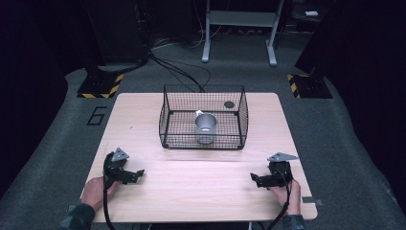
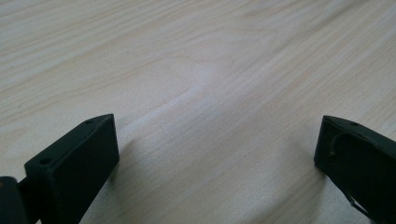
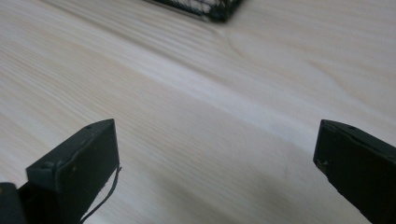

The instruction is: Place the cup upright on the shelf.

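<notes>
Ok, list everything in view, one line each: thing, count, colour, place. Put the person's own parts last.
table: one, light wood, centre, on grey carpet
wire basket: one, black, far middle of the table
metal cup: one, silver, upright inside the basket
round hole: one, dark, in the tabletop behind the basket
stand bases: two, black with yellow stripes, on the floor past the far corners
left gripper: one, black, open, near left of the table
right gripper: one, black, open, near right
hands: two, at the near edge, holding the grippers
</notes>
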